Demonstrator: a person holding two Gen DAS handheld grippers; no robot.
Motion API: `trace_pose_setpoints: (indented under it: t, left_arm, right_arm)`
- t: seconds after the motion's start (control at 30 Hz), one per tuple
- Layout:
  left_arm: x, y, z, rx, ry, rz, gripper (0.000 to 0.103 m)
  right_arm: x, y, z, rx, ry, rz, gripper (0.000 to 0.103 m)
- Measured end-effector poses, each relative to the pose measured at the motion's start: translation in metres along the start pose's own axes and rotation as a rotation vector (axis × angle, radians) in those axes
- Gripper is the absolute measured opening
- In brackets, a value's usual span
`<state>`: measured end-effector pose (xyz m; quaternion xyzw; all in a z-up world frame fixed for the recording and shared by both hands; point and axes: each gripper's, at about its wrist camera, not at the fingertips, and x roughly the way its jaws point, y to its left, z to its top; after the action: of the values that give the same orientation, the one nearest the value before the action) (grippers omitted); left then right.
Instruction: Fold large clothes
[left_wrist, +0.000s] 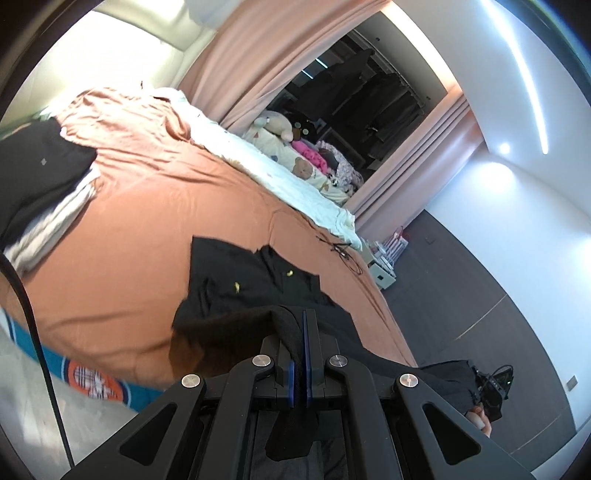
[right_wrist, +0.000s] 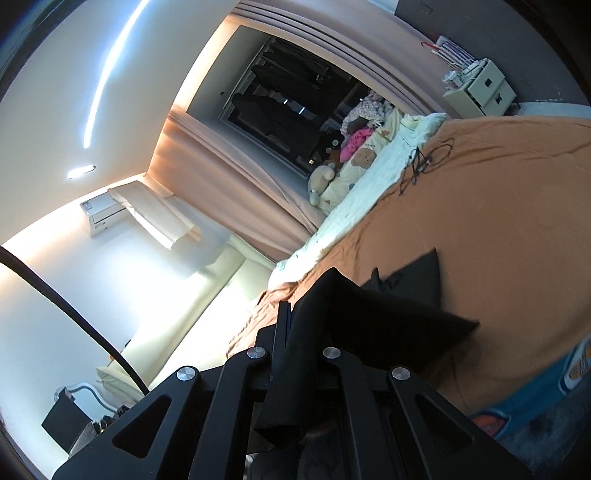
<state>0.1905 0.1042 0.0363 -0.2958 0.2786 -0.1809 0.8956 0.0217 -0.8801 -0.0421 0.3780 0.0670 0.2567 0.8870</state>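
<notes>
Left tool (left_wrist: 300, 325) and right tool (right_wrist: 295, 314) each clamped on an edge of the black garment (left_wrist: 236, 280), its far part lying on the orange-sheeted bed (left_wrist: 147, 206).

The large black collared garment (left_wrist: 255, 284) lies on the wide orange-brown bed sheet (left_wrist: 155, 221), near the bed's front edge, and its near edge rises off the sheet into both grippers. In the left wrist view the left gripper (left_wrist: 300, 332) pinches a fold of it in front of the camera; the right gripper (right_wrist: 291, 325) grips another part in its own view. A rumpled white quilt (left_wrist: 280, 170) runs along the far side of the bed, with a row of soft plush toys (left_wrist: 280, 127) behind it against long pink curtains (left_wrist: 258, 62). A thin black cable (right_wrist: 421, 162) lies on the sheet beside the quilt. A second pile of dark and pale clothes (left_wrist: 40, 177) sits at the left end of the bed.
</notes>
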Motion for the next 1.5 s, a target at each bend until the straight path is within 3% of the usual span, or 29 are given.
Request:
trace_pose_setpoints:
  t: [0.43, 0.83, 1.07, 1.27, 1.33, 1.37, 1.4, 1.43, 1.5]
  left_arm:
    - [0.093, 0.012, 0.085, 0.014, 0.013, 0.060, 0.003]
    - [0.198, 0.061, 0.116, -0.017, 0.087, 0.121, 0.003]
    - [0.268, 0.105, 0.121, -0.061, 0.162, 0.161, 0.004]
    - [0.331, 0.143, 0.112, -0.048, 0.264, 0.253, 0.007]
    - [0.351, 0.157, 0.108, -0.051, 0.311, 0.290, 0.007]
    - [0.357, 0.162, 0.106, -0.057, 0.325, 0.294, 0.009]
    - [0.361, 0.165, 0.105, -0.057, 0.336, 0.296, 0.017]
    - [0.365, 0.168, 0.102, -0.049, 0.345, 0.294, 0.026]
    - [0.364, 0.168, 0.101, -0.038, 0.335, 0.266, 0.075]
  right_arm:
    - [0.121, -0.026, 0.047, -0.040, 0.025, -0.043, 0.000]
    - [0.215, -0.054, 0.074, -0.006, 0.102, -0.116, 0.000]
    - [0.264, -0.060, 0.080, -0.042, 0.146, -0.243, 0.000]
    - [0.311, -0.066, 0.071, -0.039, 0.208, -0.383, 0.001]
    - [0.323, -0.062, 0.068, -0.055, 0.240, -0.427, 0.015]
    - [0.329, -0.059, 0.066, -0.063, 0.252, -0.455, 0.049]
    - [0.330, -0.056, 0.066, -0.066, 0.249, -0.461, 0.092]
    - [0.330, -0.050, 0.066, -0.070, 0.236, -0.458, 0.102]
    - [0.328, -0.034, 0.067, -0.095, 0.217, -0.459, 0.103]
